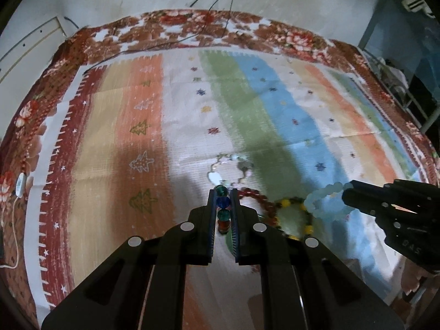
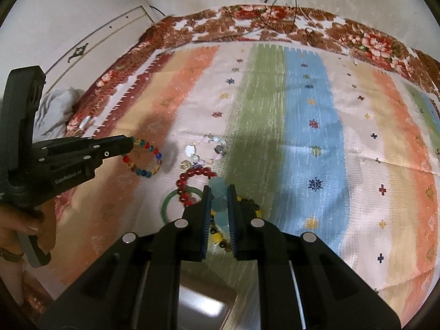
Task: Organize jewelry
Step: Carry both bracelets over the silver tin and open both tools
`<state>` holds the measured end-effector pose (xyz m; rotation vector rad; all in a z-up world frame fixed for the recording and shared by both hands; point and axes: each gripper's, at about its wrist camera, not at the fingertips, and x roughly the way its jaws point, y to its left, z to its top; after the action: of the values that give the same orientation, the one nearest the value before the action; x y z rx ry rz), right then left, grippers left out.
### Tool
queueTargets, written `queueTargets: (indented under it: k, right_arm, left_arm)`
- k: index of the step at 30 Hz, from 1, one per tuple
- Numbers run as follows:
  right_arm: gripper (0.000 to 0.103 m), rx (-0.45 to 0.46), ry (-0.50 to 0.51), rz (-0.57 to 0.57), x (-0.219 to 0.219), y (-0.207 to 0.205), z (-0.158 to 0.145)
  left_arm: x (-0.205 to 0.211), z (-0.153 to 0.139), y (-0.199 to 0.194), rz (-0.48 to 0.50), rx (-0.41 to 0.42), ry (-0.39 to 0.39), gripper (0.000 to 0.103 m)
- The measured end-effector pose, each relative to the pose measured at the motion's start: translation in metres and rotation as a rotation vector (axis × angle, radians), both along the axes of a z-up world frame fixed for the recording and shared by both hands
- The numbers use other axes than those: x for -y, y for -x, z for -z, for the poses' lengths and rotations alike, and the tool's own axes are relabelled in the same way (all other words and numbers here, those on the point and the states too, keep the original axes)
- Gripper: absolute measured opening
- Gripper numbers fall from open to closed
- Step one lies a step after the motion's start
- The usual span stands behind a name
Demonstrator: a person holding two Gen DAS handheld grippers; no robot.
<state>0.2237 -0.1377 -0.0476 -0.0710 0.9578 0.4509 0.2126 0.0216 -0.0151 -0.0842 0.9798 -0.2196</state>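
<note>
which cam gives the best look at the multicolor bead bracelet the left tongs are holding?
Right wrist view. The multicolor bead bracelet shows there as a whole loop hanging from the left tongs. The left wrist view shows only a few of its beads stacked between those tongs; the rest is hidden.

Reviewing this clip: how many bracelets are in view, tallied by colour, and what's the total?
Multicolour bead bracelet, in left gripper: 1
Pale blue bead bracelet, in right gripper: 1
Red bead bracelet: 1
Yellow-and-dark bead bracelet: 1
Pale crystal bracelet: 1
Green bangle: 1
Total: 6
</note>
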Motion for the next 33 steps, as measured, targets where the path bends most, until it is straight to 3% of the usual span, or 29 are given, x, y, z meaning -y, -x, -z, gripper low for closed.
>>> queueTargets:
  k: [15,25,33]
  right_arm:
    - [0.013,0.064,-0.064,-0.047,0.002,0.067,-0.029]
    - [0.013,0.053,-0.071,-0.083,0.001,0.103,-0.024]
    - [0.013,0.024,-0.077,-0.086,0.006,0.121,-0.014]
  left_arm:
    - [0.022,-0.037,0.080,0.094,0.109,0.055,0.009]
    - [0.034,-0.039,0.117,0.125,0.131,0.079,0.009]
    - [0.044,-0.023,0.138,0.166,0.090,0.082,0.009]
